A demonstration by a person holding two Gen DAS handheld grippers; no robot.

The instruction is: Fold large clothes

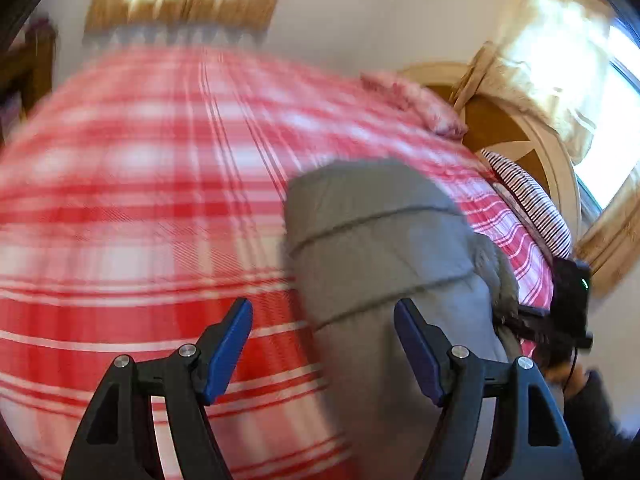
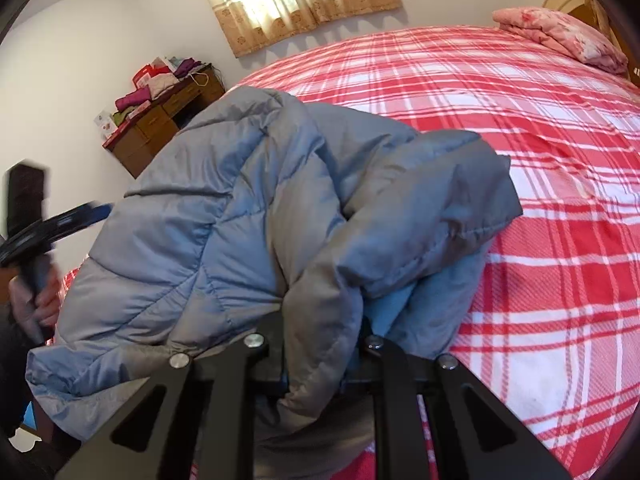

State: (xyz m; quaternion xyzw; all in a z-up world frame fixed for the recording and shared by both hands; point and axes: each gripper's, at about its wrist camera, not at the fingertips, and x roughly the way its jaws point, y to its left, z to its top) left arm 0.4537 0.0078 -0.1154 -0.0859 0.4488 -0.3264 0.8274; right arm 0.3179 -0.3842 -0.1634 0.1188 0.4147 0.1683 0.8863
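A grey-blue quilted puffer jacket (image 2: 248, 216) lies bunched on the red and white plaid bed (image 2: 540, 128). My right gripper (image 2: 320, 320) is shut on a thick fold of the jacket; the fabric spills over its fingertips and hides them. In the left wrist view, which is motion-blurred, the jacket (image 1: 372, 240) fills the lower right. My left gripper (image 1: 325, 346) is open, its blue pads (image 1: 234, 344) wide apart above the jacket's left edge and the sheet, pressing on nothing. The left gripper (image 2: 60, 224) also shows blurred at the right wrist view's left edge, held by a hand (image 2: 38, 304).
A folded pink floral quilt (image 2: 560, 36) and a striped pillow (image 1: 528, 196) lie by the wooden headboard (image 1: 508, 136). A wooden desk (image 2: 160, 120) piled with clothes stands against the far wall, with curtained windows (image 2: 296, 0) above. The right gripper's black body (image 1: 570, 300) sits beside the jacket.
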